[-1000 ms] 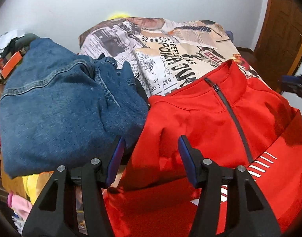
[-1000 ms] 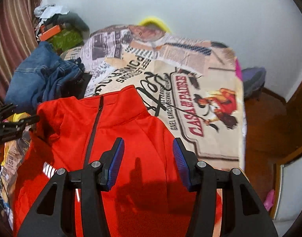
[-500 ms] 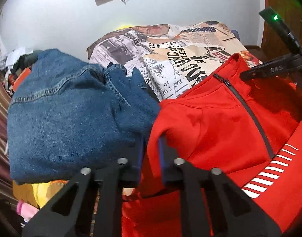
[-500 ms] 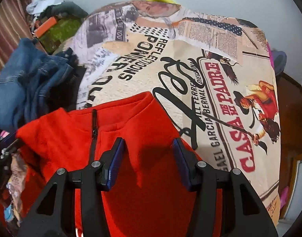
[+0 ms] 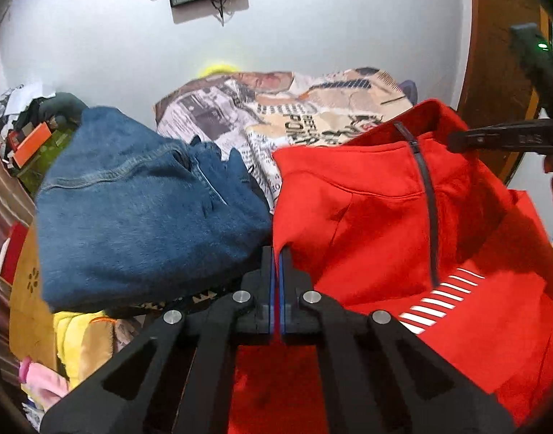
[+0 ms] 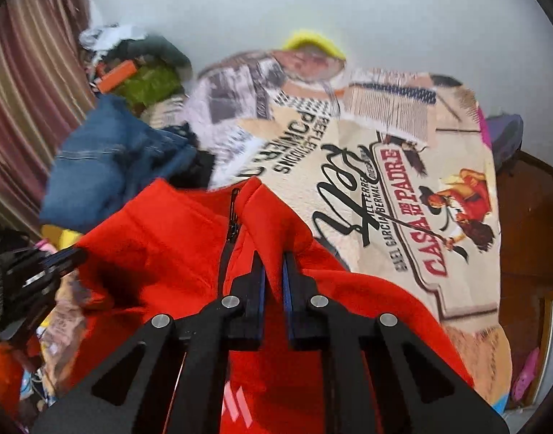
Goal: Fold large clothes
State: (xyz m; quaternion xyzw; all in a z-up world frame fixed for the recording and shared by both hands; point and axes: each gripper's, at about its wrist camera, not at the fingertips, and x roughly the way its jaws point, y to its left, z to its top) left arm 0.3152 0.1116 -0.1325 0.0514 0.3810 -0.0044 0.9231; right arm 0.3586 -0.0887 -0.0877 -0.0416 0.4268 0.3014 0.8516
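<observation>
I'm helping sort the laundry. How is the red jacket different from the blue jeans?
The red jacket is smooth, with a dark zipper and white stripes; the blue jeans are rough denim with stitched seams. The jacket is pinched by the left tongs and the right tongs; nothing holds the jeans. The jacket is spread wide, the jeans bunched up. Both sit on the bed.

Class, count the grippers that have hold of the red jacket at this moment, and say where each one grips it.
2. The left gripper pinches the red jacket at its shoulder edge beside the jeans; the right gripper pinches it just right of the zip.
</observation>
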